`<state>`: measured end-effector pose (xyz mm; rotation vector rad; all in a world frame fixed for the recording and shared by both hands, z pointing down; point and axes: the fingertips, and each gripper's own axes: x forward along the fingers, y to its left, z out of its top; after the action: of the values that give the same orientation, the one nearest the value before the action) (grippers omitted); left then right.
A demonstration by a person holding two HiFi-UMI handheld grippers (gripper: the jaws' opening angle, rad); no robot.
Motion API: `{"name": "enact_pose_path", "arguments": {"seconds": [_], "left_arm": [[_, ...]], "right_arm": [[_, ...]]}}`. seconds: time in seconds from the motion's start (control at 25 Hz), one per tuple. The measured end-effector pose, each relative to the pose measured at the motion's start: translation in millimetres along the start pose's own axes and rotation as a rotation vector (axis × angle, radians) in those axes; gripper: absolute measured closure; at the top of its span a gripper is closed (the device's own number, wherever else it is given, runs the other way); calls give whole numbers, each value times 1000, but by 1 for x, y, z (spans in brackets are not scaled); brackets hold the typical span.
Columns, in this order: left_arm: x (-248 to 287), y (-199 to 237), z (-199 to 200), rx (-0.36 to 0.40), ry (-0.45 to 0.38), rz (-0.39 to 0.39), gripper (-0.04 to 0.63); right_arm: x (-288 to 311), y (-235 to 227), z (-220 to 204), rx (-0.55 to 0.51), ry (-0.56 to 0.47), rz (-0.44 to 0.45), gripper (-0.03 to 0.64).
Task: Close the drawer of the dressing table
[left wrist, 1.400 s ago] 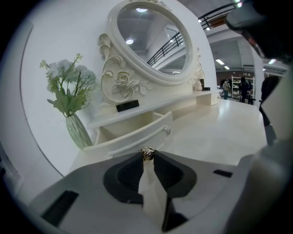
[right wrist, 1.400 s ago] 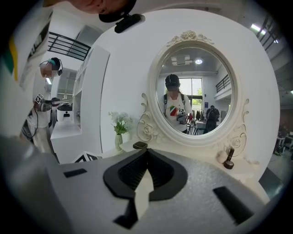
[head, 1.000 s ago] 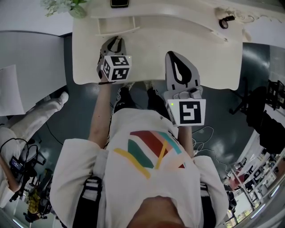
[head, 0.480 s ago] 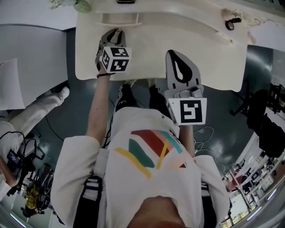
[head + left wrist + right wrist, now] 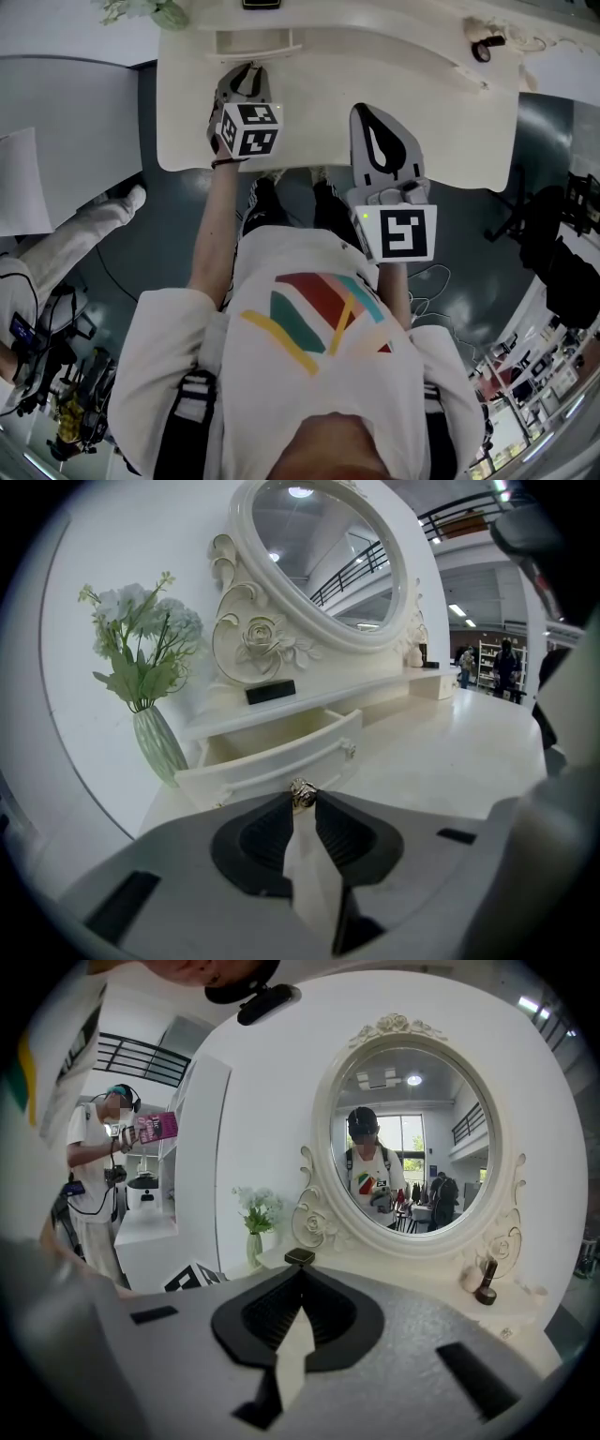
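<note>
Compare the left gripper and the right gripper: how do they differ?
The left gripper is closed on a small metal knob at the open drawer; the right gripper is shut on nothing. The left gripper reaches further across the dressing table than the right gripper. Both share the same grey two-jaw build.

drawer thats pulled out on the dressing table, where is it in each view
Head view: drawer at the top edge, left of centre.
Left gripper view: drawer in the middle, slightly left.
Right gripper view: not in it.
Shared landmark: vase of flowers, seen in all three.
</note>
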<state>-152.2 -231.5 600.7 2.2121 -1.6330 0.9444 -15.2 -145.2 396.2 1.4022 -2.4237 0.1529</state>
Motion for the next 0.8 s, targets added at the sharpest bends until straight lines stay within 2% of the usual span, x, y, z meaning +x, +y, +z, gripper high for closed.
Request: {"name": "enact_pose_path", "arguments": {"seconds": [0.48,0.8], "left_arm": [[4,3,6,10,-5,8,523],[2,8,17,5,-36,25,523]], "right_arm": [[5,-2,1,1,2,7,617],[7,-7,0,2,0,0,617]]}}
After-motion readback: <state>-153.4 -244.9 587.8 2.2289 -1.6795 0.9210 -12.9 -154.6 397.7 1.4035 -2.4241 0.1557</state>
